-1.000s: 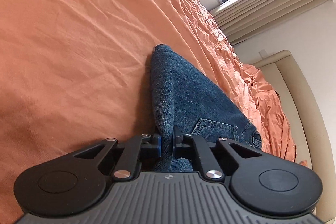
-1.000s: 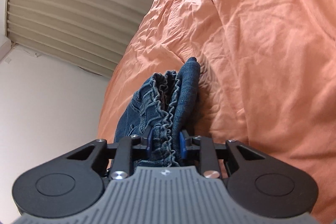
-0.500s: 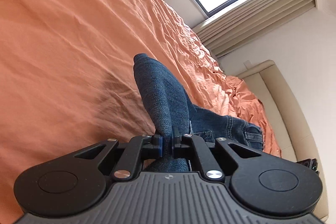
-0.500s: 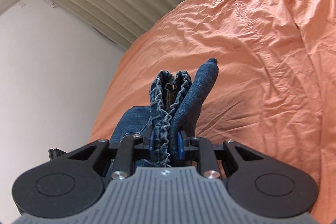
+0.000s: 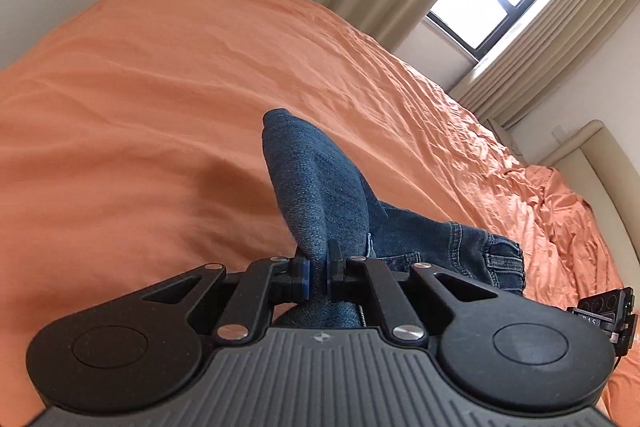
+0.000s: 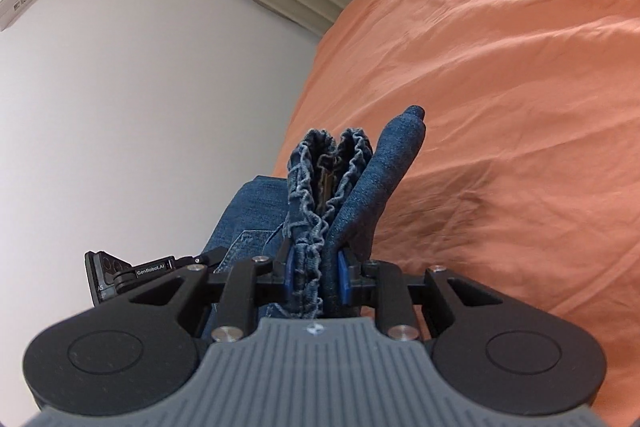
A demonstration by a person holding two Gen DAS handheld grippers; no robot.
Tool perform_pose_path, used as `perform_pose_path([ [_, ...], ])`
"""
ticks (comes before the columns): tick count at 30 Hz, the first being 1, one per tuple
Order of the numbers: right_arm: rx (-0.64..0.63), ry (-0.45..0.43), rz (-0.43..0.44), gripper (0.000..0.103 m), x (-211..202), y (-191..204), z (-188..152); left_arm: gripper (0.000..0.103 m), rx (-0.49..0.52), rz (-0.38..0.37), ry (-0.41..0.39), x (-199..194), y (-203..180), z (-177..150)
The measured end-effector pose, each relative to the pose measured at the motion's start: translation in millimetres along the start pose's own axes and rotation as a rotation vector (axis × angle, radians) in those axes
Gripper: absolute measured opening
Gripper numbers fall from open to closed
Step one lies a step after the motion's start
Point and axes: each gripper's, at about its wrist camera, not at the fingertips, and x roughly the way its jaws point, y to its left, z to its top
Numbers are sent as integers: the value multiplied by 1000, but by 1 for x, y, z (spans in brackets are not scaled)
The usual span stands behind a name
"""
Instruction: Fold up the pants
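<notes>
Gripping blue denim pants [image 5: 320, 187] above orange bed cover [image 5: 140, 99], L gripper [image 5: 315, 269] is pinched nearly closed on a fold, R gripper [image 6: 314, 277] clamped w/ wider gap on bunched frayed hems.

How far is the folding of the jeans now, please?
Done: both grippers have their grip. The left gripper pinches a smooth fold of the jeans; the right gripper clamps the frayed hems. In hand: carrying the held ends above the orange bed. Left: laying them down and flattening.
</notes>
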Motion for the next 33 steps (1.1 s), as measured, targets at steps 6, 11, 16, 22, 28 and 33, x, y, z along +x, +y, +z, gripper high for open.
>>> perform_pose_path([
  [6,31,73,-39,17,59,-21,-12,7,-44,57,27,21,56,-2],
  [11,78,94,-125,16,75,-55,-25,7,-83,117,65,58,98,-20],
  [16,48,92,-190,15,89,-70,-34,9,-118,101,73,76,116,-26],
  [22,-8,89,-221,21,89,-59,-35,26,-115,116,75,72,111,-26],
  [28,-273,10,-283,37,53,-15,-50,31,8,208,31,21,88,-29],
  [33,-476,-69,-321,35,33,35,-64,31,142,209,6,-18,56,-51],
])
